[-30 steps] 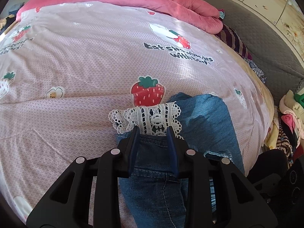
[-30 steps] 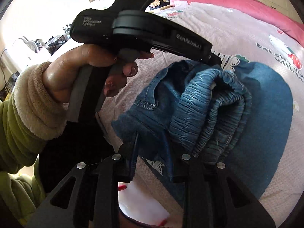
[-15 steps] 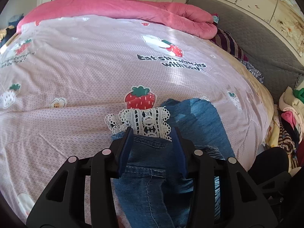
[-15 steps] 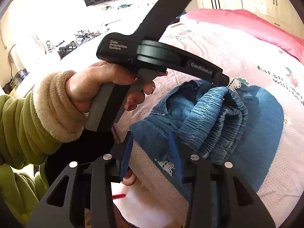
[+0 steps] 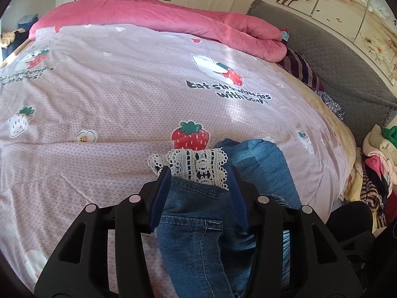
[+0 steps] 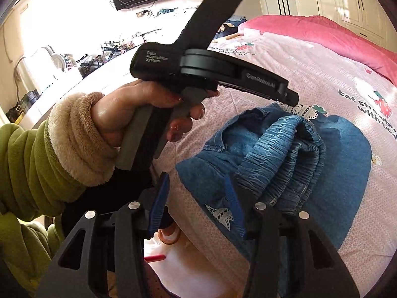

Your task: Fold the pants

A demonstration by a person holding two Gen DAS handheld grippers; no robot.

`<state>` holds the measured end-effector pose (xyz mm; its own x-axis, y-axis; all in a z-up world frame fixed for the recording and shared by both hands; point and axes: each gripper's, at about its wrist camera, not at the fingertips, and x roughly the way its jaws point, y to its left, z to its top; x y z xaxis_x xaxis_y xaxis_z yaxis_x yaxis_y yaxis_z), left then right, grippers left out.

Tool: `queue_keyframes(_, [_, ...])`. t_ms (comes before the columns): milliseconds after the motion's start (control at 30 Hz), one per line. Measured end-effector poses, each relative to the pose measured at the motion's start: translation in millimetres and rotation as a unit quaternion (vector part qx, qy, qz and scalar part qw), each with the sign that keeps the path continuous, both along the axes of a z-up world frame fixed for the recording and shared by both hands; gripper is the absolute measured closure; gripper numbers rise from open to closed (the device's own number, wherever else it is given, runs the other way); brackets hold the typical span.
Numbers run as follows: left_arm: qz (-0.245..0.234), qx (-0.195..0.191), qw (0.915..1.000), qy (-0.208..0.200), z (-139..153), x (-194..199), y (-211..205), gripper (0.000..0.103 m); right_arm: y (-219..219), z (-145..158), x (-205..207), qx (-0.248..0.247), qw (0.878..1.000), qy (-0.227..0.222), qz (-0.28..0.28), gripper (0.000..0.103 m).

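Blue denim pants [image 5: 203, 223] with a white lace hem [image 5: 198, 166] lie folded in a bundle near the bed's edge. My left gripper [image 5: 198, 173] hovers over the lace end. Its jaws are opening, the denim lies between them and the pads do not press on it. In the right wrist view the bundle [image 6: 285, 149] shows its gathered waistband on top. My right gripper [image 6: 196, 176] is at the near corner of the denim, jaws opening, with the corner loose between them. A hand in a green sleeve holds the left gripper [image 6: 291, 100] above the lace hem [image 6: 307, 113].
The pink strawberry-print bedsheet [image 5: 124, 87] stretches beyond the pants. A pink quilt [image 5: 161, 17] lies along the far side, with a grey headboard [image 5: 335, 57] to the right. A heap of clothes [image 5: 372, 161] sits beside the bed. The bed edge [image 6: 211, 248] drops off below my right gripper.
Both grippers' jaws have spread wider and no longer pinch the denim. Both have lifted slightly away from the bundle, which stays on the bed.
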<state>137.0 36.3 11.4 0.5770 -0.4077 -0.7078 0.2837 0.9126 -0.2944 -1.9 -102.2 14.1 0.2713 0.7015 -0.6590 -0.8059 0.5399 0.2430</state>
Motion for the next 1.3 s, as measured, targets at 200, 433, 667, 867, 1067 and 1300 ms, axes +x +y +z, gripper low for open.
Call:
queue_keyframes(200, [0.006, -0.003, 1.0, 0.003, -1, 1, 5, 0.062, 7, -4, 3, -0.012, 1.0, 0.006, -0.002, 0.057])
queue_keyframes(433, [0.003, 0.01, 0.9996, 0.026, -14, 6, -1, 0.062, 16, -6, -3, -0.029, 0.999, -0.022, 0.0, 0.057])
queue_keyframes(667, [-0.009, 0.01, 0.9991, 0.039, -21, 12, -4, 0.056, 54, 4, -36, -0.092, 0.978, -0.162, 0.09, 0.065])
queue_keyframes(867, [-0.015, 0.017, 0.9988, 0.044, -23, 16, -5, 0.056, 96, -19, -41, -0.194, 0.927, -0.272, 0.171, 0.084])
queue_keyframes(1067, [-0.02, 0.03, 0.9982, 0.047, -28, 21, -8, 0.056, 98, -31, -46, -0.225, 0.923, -0.235, 0.204, 0.098])
queue_keyframes(1300, [-0.019, 0.036, 0.998, 0.049, -30, 25, -11, 0.056, 76, -41, -54, -0.188, 0.948, -0.177, 0.185, 0.103])
